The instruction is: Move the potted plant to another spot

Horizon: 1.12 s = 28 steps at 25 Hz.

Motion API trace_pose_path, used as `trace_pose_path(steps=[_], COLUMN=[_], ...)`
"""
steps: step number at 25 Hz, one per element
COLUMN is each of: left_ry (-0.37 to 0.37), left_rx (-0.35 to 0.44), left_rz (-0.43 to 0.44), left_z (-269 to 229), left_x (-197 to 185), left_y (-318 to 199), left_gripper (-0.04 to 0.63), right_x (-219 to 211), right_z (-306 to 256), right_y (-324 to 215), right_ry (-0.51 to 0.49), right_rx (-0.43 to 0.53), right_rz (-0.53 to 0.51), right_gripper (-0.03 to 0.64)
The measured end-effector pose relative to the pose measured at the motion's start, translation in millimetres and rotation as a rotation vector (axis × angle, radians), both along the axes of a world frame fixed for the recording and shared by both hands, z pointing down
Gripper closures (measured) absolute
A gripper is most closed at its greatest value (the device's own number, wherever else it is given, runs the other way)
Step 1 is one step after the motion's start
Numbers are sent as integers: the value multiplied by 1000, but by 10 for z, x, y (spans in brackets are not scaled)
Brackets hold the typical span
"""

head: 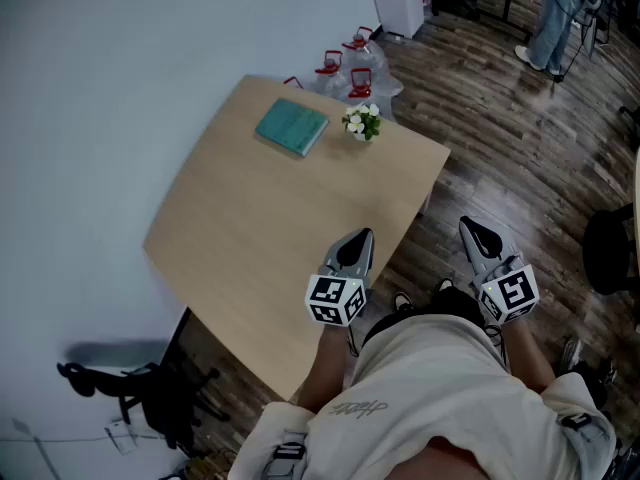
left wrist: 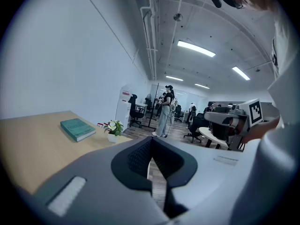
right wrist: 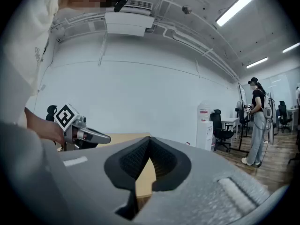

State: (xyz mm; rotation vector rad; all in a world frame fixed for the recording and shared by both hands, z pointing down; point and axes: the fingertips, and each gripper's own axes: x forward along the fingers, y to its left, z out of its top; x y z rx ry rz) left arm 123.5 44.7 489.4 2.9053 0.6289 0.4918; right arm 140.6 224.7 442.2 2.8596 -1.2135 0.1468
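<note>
A small potted plant (head: 362,123) with white flowers in a white pot stands near the far right edge of the wooden table (head: 260,238); the left gripper view shows the same potted plant (left wrist: 112,129) far ahead. My left gripper (head: 356,245) hovers over the table's near right edge, jaws shut and empty, far from the plant. My right gripper (head: 476,230) is held off the table over the floor, also shut with nothing in it. In their own views the left gripper (left wrist: 151,146) and the right gripper (right wrist: 150,144) both show jaws meeting at the tip.
A teal book (head: 292,126) lies left of the plant. Water jugs with red handles (head: 345,70) stand on the floor behind the table. A black chair (head: 140,393) sits at the near left. A person (head: 553,13) stands far off, and another chair (head: 610,248) is at the right.
</note>
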Motion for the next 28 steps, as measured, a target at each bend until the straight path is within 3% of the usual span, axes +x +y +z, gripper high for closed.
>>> trace_pose_path(steps=[6, 22, 23, 25, 26, 28], left_ry=[18, -4, -6, -10, -12, -15], left_rx=[-9, -5, -3, 5, 7, 2], left_rz=[-35, -4, -7, -10, -12, -20], left_z=[-116, -19, -7, 16, 26, 38], left_x=[113, 117, 105, 86, 80, 66], left_y=[-191, -256, -281, -332, -357, -396], left_gripper=[578, 578, 578, 578, 578, 578], right_x=[76, 60, 49, 41, 46, 61], right_z=[-117, 14, 27, 56, 66, 78], right_y=[-157, -328, -367, -454, -490, -532], right_ry=[13, -14, -11, -21, -28, -36], right_rx=[3, 4, -6, -9, -7, -6], right_rz=[-12, -11, -25, -51, -56, -51], right_gripper=[615, 613, 595, 389, 329, 257])
